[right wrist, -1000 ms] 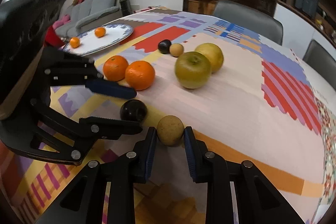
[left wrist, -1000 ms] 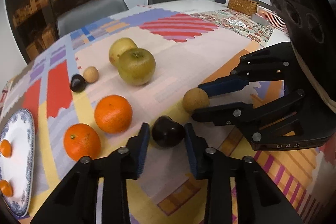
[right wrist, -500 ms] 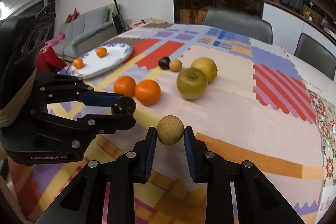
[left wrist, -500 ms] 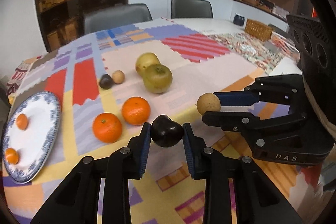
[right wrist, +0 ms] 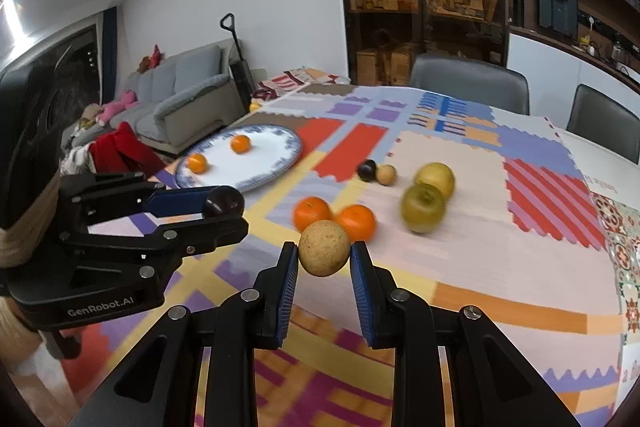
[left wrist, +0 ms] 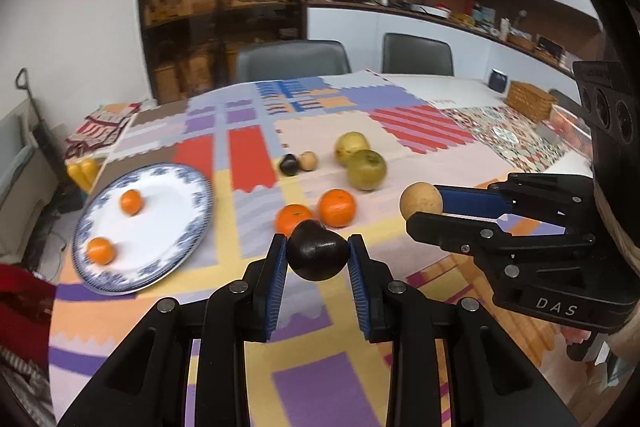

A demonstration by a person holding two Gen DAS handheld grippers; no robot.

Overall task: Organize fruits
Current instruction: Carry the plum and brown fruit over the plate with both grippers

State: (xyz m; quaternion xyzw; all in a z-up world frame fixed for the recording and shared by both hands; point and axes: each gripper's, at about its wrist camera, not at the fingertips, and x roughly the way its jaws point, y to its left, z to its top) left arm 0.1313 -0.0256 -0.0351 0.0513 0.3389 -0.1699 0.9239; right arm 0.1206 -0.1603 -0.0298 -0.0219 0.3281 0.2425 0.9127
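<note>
Right now the left hand-held gripper (left wrist: pixel 317 254) pinches a glossy dark purple round fruit (left wrist: pixel 316 255) between its blue pads, lifted clear of the desk (left wrist: pixel 420 155) with its patchwork cloth, right of the blue-rimmed white plate (left wrist: pixel 192 227) that carries two small oranges. Further right of that plate, the right hand-held gripper (right wrist: pixel 324 254) clamps a speckled tan round fruit (right wrist: pixel 323 253), also off the desk, above two larger oranges (right wrist: pixel 354 221).
</note>
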